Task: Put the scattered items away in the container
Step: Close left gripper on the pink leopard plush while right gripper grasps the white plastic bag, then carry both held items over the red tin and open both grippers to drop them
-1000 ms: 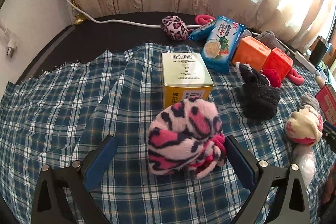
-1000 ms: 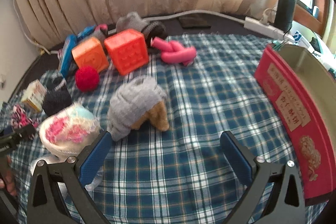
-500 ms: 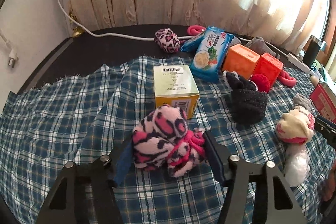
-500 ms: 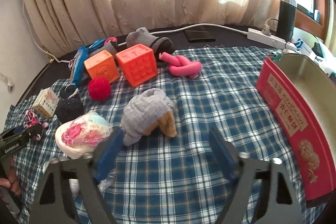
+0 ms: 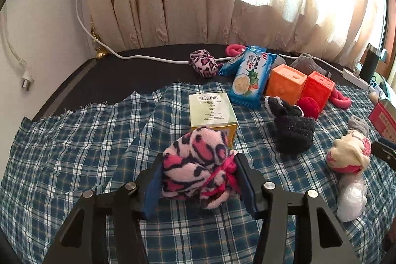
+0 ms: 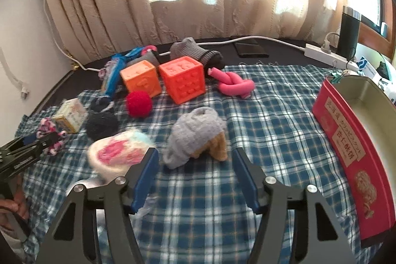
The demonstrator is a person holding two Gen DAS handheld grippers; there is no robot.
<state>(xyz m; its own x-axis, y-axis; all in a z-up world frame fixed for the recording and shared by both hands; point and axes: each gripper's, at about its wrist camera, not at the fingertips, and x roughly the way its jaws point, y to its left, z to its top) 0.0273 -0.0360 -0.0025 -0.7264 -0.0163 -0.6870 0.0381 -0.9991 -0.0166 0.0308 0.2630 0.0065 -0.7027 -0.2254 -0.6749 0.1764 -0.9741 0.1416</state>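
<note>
My left gripper [image 5: 198, 177] is shut on a pink leopard-print plush sock roll [image 5: 198, 165], held just above the plaid cloth [image 5: 74, 152] in front of a yellow box [image 5: 211, 111]. It also shows at the left of the right wrist view [image 6: 50, 135]. My right gripper [image 6: 194, 172] is open and empty, just short of a grey and tan sock bundle [image 6: 195, 137]. The red tin container [image 6: 351, 140] lies open at the right edge.
On the cloth lie a white and pink sock ball [image 6: 118, 152], a dark sock [image 5: 289, 130], a red ball [image 6: 138, 104], two orange cubes [image 6: 183, 81], a pink tube [image 6: 234, 85] and a blue snack pack [image 5: 252, 77]. A power strip [image 6: 329, 56] and a dark mug [image 6: 349, 31] stand behind.
My left gripper closed on the leopard-print sock roll and lifted it slightly. My right gripper narrowed and moved toward the grey sock bundle.
</note>
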